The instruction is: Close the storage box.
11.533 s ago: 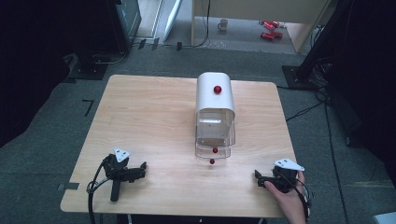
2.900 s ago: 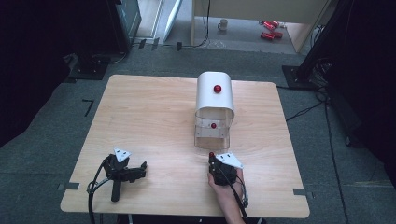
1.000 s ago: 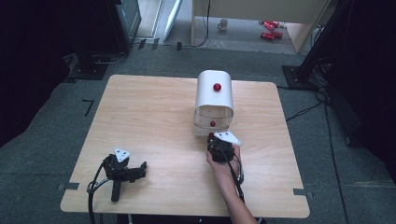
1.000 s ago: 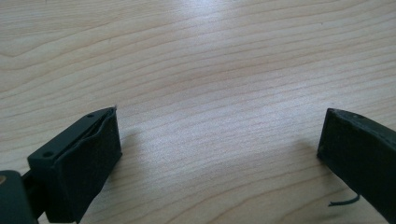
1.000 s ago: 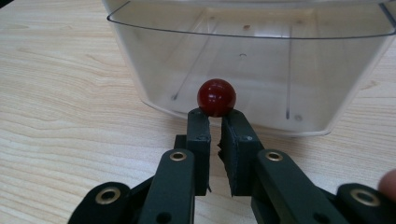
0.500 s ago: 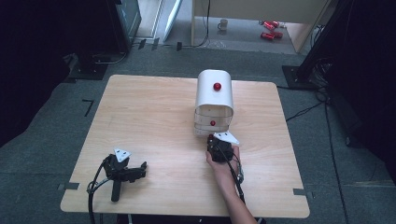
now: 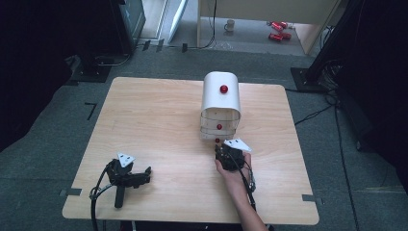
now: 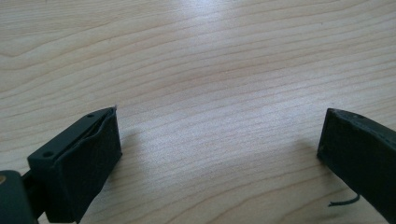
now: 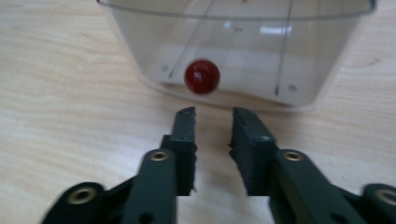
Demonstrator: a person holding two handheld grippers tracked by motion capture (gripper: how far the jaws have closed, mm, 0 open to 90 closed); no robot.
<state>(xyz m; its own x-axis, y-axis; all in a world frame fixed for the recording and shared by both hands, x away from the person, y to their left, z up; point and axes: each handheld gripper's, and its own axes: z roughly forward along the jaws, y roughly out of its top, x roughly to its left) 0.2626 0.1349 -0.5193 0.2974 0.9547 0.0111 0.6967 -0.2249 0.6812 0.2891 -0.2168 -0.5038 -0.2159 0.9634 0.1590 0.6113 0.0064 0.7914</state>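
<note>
A white round-topped cabinet [image 7: 220, 98] with clear drawers stands at mid-table. It has a red knob on top [image 7: 223, 89] and one on a drawer front [image 7: 219, 126]. My right gripper [image 7: 219, 147], held in a hand, sits just in front of the lowest drawer. In the right gripper view the jaws [image 9: 214, 116] stand a little apart with nothing between them, a short way from the drawer's red knob [image 9: 201, 76] on the clear drawer front [image 9: 243, 56]. My left gripper [image 7: 146, 174] lies on the table at front left, open wide [image 8: 219, 140] over bare wood.
The wooden table [image 7: 154, 120] has open room left of the cabinet and along its right side. Cables trail from both grippers toward the front edge. Dark floor, black stands and a desk lie beyond the far edge.
The clear drawer that stood pulled out is now pushed in. My right gripper has come from the front right corner to the drawer's front. The left gripper has not moved.
</note>
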